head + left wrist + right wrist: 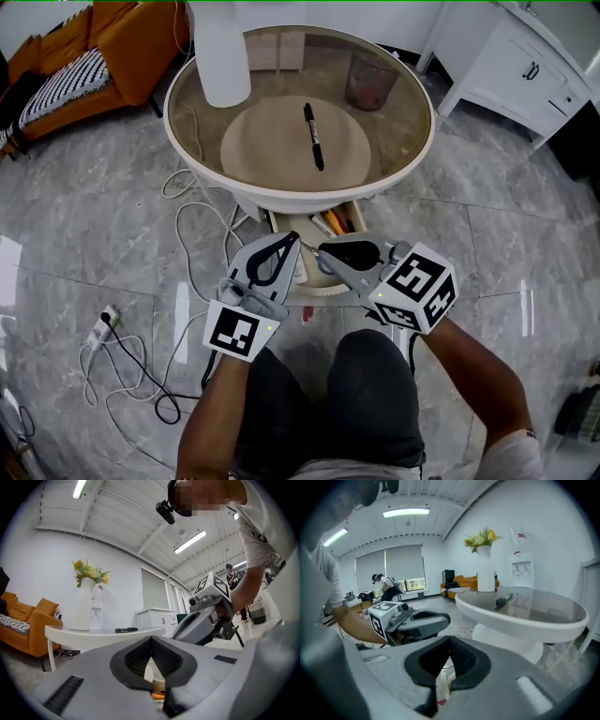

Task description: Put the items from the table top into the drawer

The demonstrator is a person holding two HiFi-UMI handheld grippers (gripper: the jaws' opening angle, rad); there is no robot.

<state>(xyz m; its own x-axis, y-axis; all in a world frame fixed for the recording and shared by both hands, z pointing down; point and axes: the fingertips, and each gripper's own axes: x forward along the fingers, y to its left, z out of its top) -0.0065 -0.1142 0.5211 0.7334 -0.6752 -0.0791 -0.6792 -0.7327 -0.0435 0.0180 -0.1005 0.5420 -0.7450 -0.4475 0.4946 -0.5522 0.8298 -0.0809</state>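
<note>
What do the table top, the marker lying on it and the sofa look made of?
Table top: clear, glossy glass; the round base shows through it. Its rim: white, likely painted wood or plastic. Marker: black plastic with a slight sheen. Sofa: orange and smooth, like leather or an imitation; can't tell which.

A black marker [313, 137] lies flat near the glass counter's [300, 194] centre, running roughly 12 to 6. The drawer [279, 225] stands open at 6 o'clock.
</note>
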